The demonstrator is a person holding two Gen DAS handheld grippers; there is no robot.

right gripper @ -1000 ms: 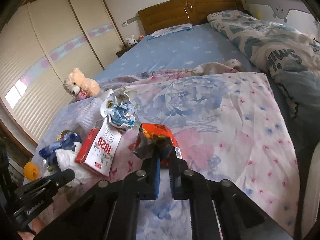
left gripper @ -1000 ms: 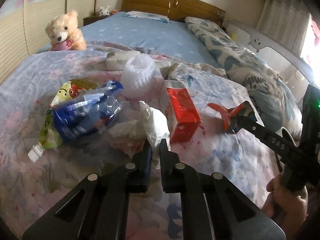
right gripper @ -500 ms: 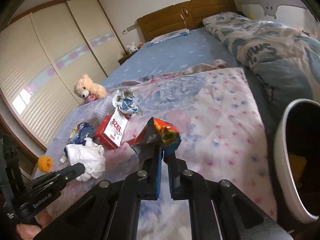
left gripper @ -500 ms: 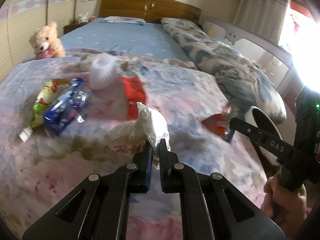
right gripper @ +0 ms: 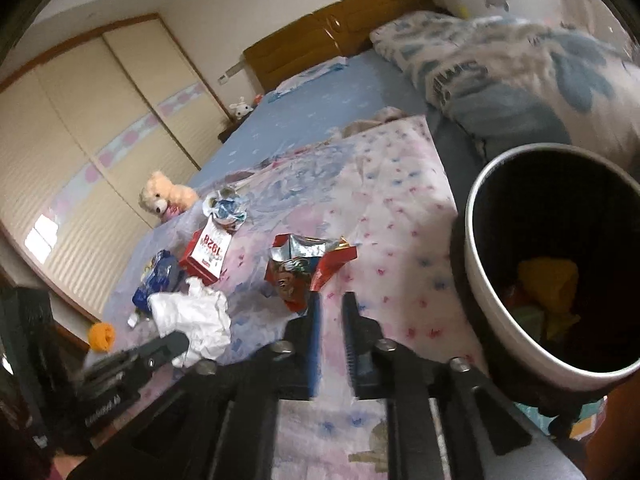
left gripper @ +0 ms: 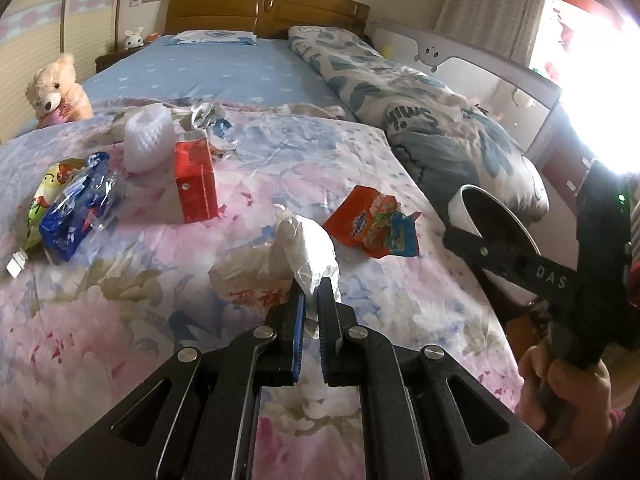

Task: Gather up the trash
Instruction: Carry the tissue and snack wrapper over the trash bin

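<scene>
Task partly done: the bin (right gripper: 480, 280) beside the bed (left gripper: 280, 80) holds some trash; left claw (left gripper: 311, 292) grips a white bag (left gripper: 308, 248), right claw (right gripper: 330, 300), just opening, has dropped a red wrapper (right gripper: 308, 268) short; carton (left gripper: 196, 184) and pouches (left gripper: 76, 204) remain.

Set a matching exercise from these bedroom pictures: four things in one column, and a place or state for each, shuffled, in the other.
Things:
1. white bag
2. orange wrapper
3. bin
4. teddy bear

Places or states:
A. stands beside the bed, trash inside
B. pinched in the left hand-held gripper
C. sits at the far left edge of the bed
D. lies on the floral cover, just ahead of the parted right hand-held gripper

Pairs: 1-B, 2-D, 3-A, 4-C
</scene>
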